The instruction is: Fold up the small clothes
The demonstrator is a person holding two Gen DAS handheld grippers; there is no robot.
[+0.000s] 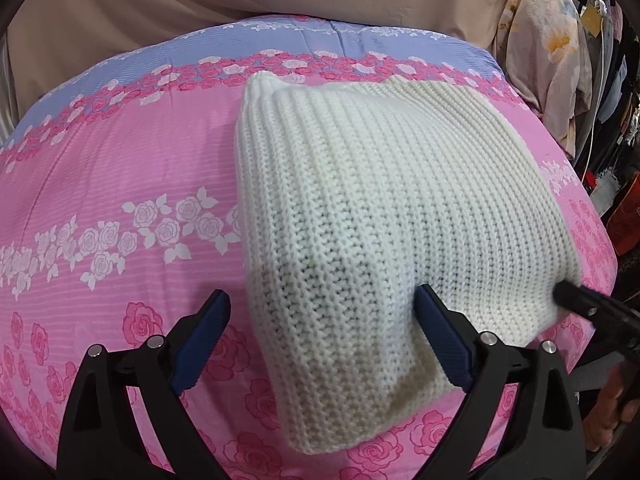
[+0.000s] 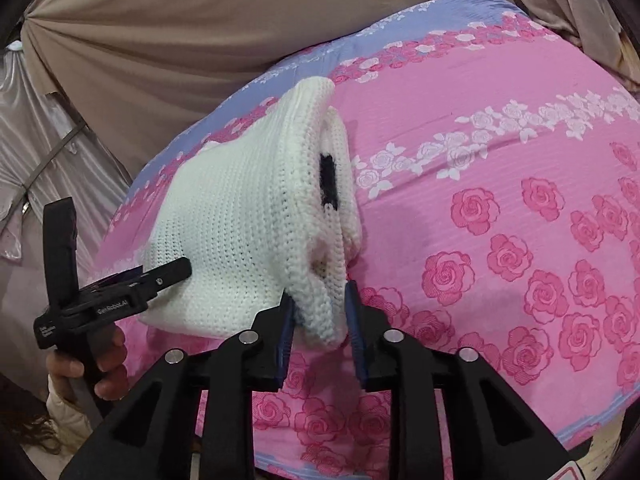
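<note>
The right gripper (image 2: 320, 320) stood with its jaws around the folded edge of a white knitted garment (image 2: 240, 216) on a pink rose-patterned bedspread (image 2: 500, 240).

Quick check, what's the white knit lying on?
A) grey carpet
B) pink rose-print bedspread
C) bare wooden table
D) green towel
B: the knit rests on a pink bedspread printed with roses and a lilac band at the far edge; both wrist views show it.

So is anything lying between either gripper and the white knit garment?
Nothing visible. The white knit garment sits directly between the left gripper fingers, and its folded edge lies between the right gripper fingers.
</note>
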